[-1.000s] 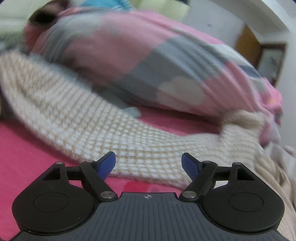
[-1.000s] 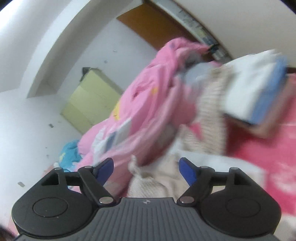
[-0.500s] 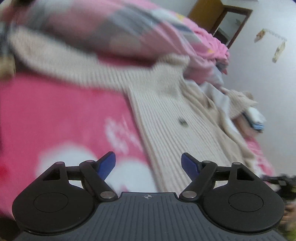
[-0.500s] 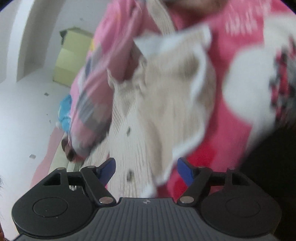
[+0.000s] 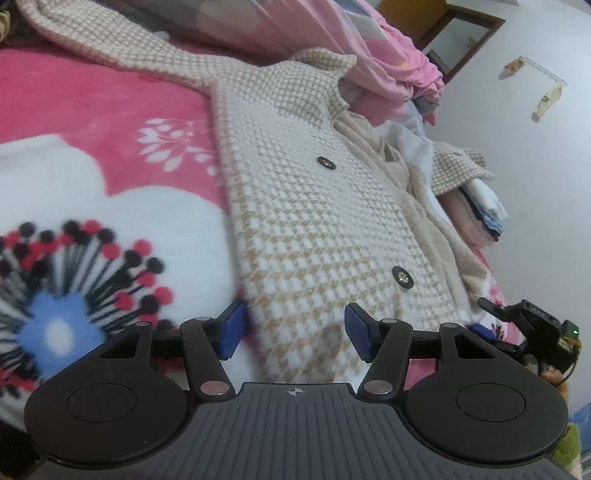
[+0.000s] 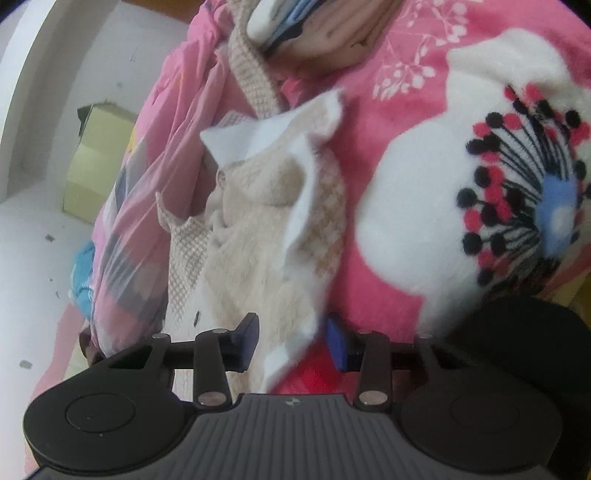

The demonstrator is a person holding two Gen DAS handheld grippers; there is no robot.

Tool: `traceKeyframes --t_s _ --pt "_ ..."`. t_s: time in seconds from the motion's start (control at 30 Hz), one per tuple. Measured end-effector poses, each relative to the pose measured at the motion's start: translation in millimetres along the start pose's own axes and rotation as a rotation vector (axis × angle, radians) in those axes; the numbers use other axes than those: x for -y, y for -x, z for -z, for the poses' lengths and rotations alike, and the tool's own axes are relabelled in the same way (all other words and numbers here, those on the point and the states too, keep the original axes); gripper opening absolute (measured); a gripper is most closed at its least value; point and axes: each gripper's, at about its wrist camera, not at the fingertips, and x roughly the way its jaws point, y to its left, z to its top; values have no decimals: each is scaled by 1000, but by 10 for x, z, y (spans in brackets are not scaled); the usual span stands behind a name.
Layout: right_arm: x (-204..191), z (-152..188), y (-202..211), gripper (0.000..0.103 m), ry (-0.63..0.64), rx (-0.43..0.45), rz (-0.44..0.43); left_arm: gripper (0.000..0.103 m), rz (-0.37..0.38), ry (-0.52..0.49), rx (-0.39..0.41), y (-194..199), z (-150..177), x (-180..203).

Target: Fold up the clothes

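- My left claw [image 5: 293, 330] sits low over the blanket [image 5: 92, 184], pointing along the coat [image 5: 317, 221] from its hem end, fingers spread wide.
- The coat's bottom corner lies between my left fingers [image 5: 232, 328]; neither pad has closed on the cloth.
- The coat is spread flat on the pink flowered blanket, buttons [image 5: 402, 277] up, one sleeve [image 5: 110, 40] stretched away toward the quilt [image 5: 332, 33] heaped at the far side.
- My right claw [image 6: 290, 338] points down at the coat's open front [image 6: 258, 236], tilted so the blanket's flower [image 6: 524, 206] runs up the right side of its view.
- Its fingers are parted, narrower than the left's, with the white lining edge [image 6: 303, 221] hanging between them; the picture is blurred, so I cannot tell whether a pad touches it.
- From the left view the right claw [image 5: 532, 328] shows at the coat's far hem corner.
- A folded stack [image 5: 480, 206] lies beyond the coat's other sleeve.
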Motion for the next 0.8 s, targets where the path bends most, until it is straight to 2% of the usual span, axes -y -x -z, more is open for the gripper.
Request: traceKeyframes --t_s 0.03,0.1,0.13,0.17,0.2,0.23,0.3,0.4,0.6,0.8 --pt "8 -18 -57 42 4 -2 -1 56 -4 -11 7 -29 -2 25" --pt "-19 -43 -161 42 29 2 -2 42 -26 -34 26 -69 8 65" --pt "-37 -54 -213 41 43 4 -3 28 -45 -42 34 -85 8 84" --pt "-54 -66 -265 33 56 7 -4 17 -56 -44 41 -87 7 101" --pt "-76 -68 -289 23 72 11 -1 14 -53 -41 48 -64 10 110" --pt "-103 -57 -277 8 91 19 9 13 -52 -47 61 -28 12 134" --pt "-122 -23 -156 5 109 49 15 11 -54 -65 90 54 10 193" --pt "-125 35 72 4 122 99 16 10 -55 -63 100 172 -12 234" --pt "-82 157 365 4 110 129 23 3 -84 -109 69 321 -33 339" --pt "-49 231 508 4 111 130 39 3 -121 -117 26 451 25 320"
